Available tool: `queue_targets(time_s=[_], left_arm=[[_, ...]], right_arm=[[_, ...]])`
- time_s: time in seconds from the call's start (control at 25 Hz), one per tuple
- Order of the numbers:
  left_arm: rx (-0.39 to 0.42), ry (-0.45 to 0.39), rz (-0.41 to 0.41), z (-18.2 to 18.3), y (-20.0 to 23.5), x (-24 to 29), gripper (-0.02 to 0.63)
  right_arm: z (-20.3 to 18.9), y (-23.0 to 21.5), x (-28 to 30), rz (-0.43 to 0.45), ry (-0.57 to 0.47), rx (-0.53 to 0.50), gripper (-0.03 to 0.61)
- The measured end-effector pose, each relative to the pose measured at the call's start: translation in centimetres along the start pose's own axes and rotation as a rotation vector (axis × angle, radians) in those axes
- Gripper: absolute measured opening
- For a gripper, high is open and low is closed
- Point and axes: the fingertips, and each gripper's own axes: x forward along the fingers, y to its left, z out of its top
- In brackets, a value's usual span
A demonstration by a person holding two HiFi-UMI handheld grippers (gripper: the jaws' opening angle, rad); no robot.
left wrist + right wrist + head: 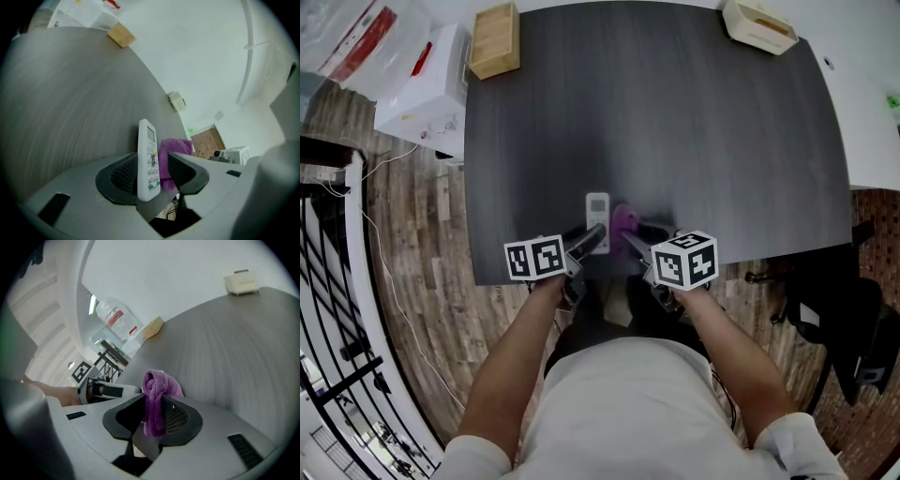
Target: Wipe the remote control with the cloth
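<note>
1. Remote control [597, 210]: white, with a small screen at its far end. It lies flat on the dark table [675, 131] close to the near edge. In the left gripper view [149, 159] we see rows of buttons and a green key at the near end. The button print is too small for us to read.
2. Left gripper [591, 239]: at 6 o'clock of the remote. Its jaws stand apart with the remote's near end between them [152, 172]. There is a gap on the right-hand side, so it is not clamped.
3. Cloth [625, 219]: purple and bunched, just beside the remote at its 3 o'clock.
4. Right gripper [633, 246]: jaws closed on the cloth [154, 399], which stands up in a wad between the pads [153, 417].
5. Marker cubes: one on each gripper, left [534, 257] and right [684, 260]. They carry black-and-white square codes, no lettering.
6. Wooden box [495, 39]: at the table's 11 o'clock corner, unmarked.
7. Cream tray [757, 24]: at the table's 1 o'clock corner, with no legible label.
8. White carton [427, 89]: off the table at 10 o'clock. It has a red mark, and we cannot read the text.
9. Clear wrapper [115, 317]: it bears a red label that we cannot read.
</note>
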Motion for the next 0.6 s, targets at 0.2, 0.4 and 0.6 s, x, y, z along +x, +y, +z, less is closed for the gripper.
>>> queue_targets(time_s=[0.2,0.4,0.6], left_arm=[[-0.056,-0.018,-0.061,-0.1,-0.4,0.0,0.192],[-0.068,-0.021,-0.171,0.2,-1.7,0.0,0.175],[0.040,0.054,-0.053,-0.2,-1.1,1.2,0.175]], right_arm=[[0.3,0.9,1.2,-0.046,0.090,-0.154,0.104],[-0.8,-1.3,0.9,-0.068,0.123,-0.035,0.104],[-1.3,-1.4,1.1,-0.053,0.128,-0.031,0.104]])
